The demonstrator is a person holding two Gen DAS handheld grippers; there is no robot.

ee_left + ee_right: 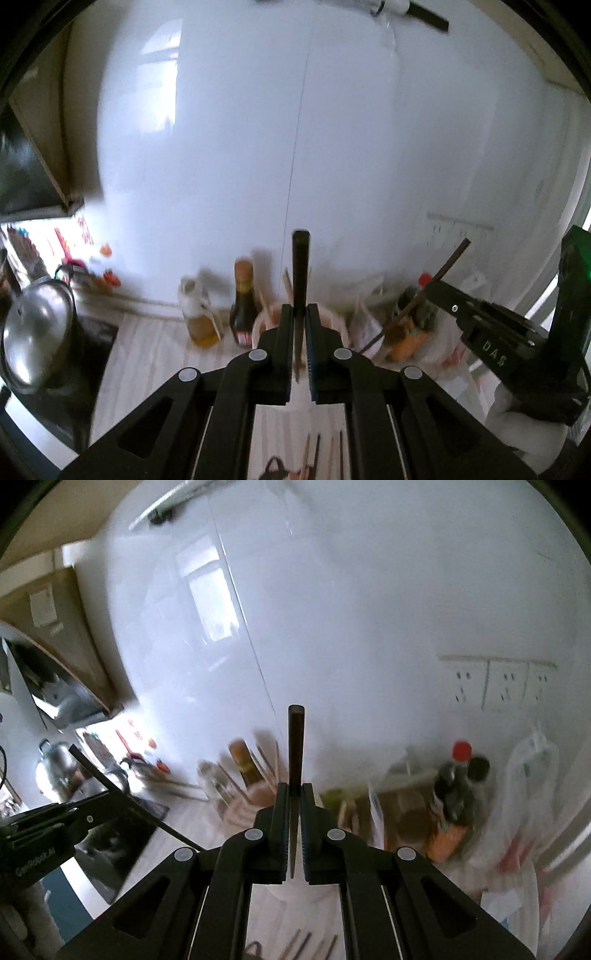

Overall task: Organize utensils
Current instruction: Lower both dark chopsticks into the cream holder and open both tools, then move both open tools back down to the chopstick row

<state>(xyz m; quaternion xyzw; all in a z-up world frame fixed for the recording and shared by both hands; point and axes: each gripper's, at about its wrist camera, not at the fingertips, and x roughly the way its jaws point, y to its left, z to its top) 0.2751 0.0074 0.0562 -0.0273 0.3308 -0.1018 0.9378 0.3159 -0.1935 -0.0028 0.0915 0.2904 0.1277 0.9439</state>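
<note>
Left gripper clamped on a dark chopstick, jaws pressed close against its sides. Stick slim and near-black, square-cut at the top end, standing upright between the pads and rising above the fingertips against the white glossy wall; lower end tapering down into the gap between the fingers.

Right gripper likewise closed tight on a second chopstick, this one dark brown with a blunt flat top, slightly thicker at the top, narrowing toward a point low between the jaws. Also held upright, above the countertop clutter.

Seen from the left wrist view, the right gripper at the right edge with its stick slanting up to the right. Seen from the right wrist view, the left gripper at the left edge, its stick a thin dark diagonal.

Behind, blurred: a dark sauce bottle with tan cap, a jug of yellow oil just beside it to the left, a pale holder with light wooden chopsticks fanning out. Steel kettle far left. Red-capped bottle and plastic bags to the right, wall sockets above. More loose chopsticks on the pale wood-grain counter at the bottom edge
</note>
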